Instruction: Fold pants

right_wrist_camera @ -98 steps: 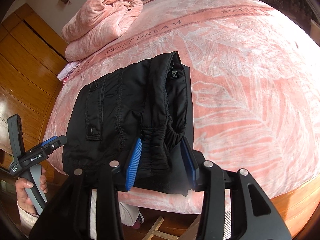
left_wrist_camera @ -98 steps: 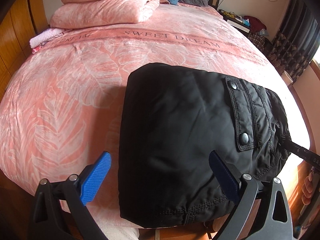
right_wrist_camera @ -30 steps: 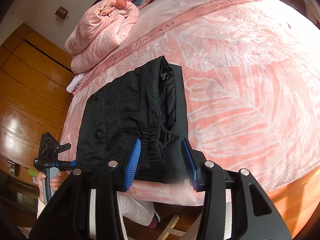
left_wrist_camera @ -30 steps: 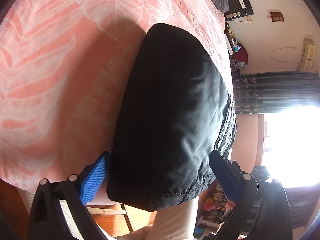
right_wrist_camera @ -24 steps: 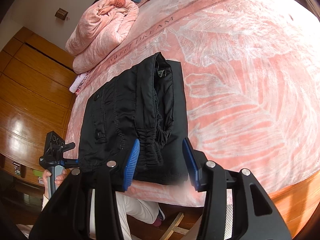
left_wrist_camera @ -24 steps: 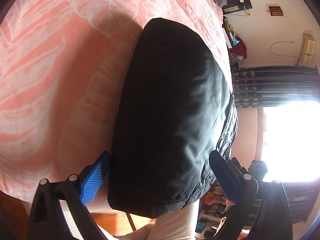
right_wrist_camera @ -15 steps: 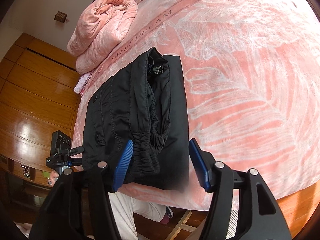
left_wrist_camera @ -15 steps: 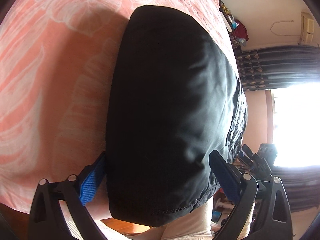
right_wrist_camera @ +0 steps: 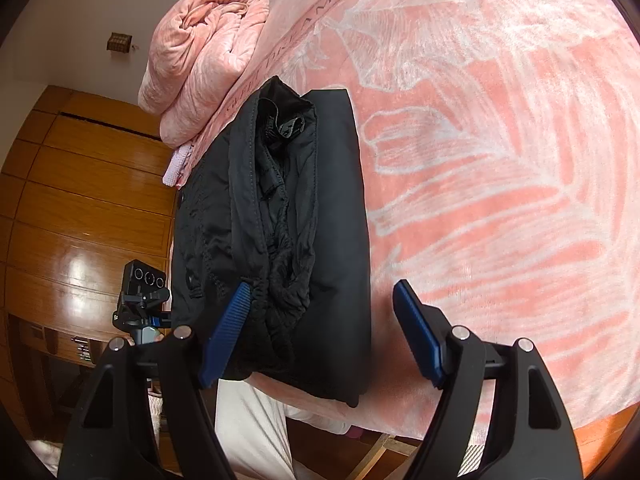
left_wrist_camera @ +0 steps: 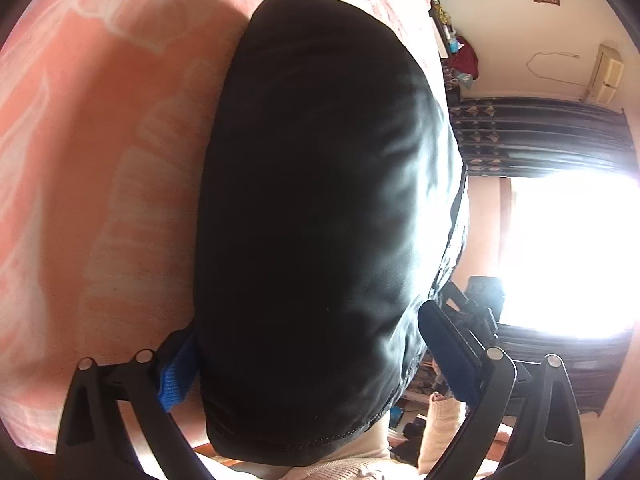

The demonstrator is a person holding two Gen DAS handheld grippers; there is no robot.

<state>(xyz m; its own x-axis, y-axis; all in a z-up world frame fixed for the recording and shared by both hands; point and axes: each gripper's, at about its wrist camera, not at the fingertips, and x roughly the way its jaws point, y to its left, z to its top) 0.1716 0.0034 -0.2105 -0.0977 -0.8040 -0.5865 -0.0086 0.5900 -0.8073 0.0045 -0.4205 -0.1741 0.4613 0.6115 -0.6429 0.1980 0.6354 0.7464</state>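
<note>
The black pants [right_wrist_camera: 288, 216] lie folded into a thick bundle at the near edge of the pink bed [right_wrist_camera: 500, 140], waistband side facing the right wrist view. They fill the left wrist view [left_wrist_camera: 320, 220]. My left gripper [left_wrist_camera: 308, 356] is open, its jaws straddling the bundle's near end, one blue pad [left_wrist_camera: 176, 380] partly hidden behind the cloth. My right gripper [right_wrist_camera: 320, 332] is open, its jaws straddling the bundle's waistband end. The left gripper also shows at the bundle's far side in the right wrist view [right_wrist_camera: 140, 300].
A folded pink quilt [right_wrist_camera: 200, 40] lies at the head of the bed. Wooden wardrobe doors [right_wrist_camera: 80, 200] stand on the left. A bright window with dark curtains [left_wrist_camera: 540, 136] is beyond the bed's edge. The person's light trousers [right_wrist_camera: 248, 432] stand against the bed's near edge.
My right gripper has opened wider around the waistband end. My left gripper has rolled and moved in closer, so the bundle now sits deeper between its jaws.
</note>
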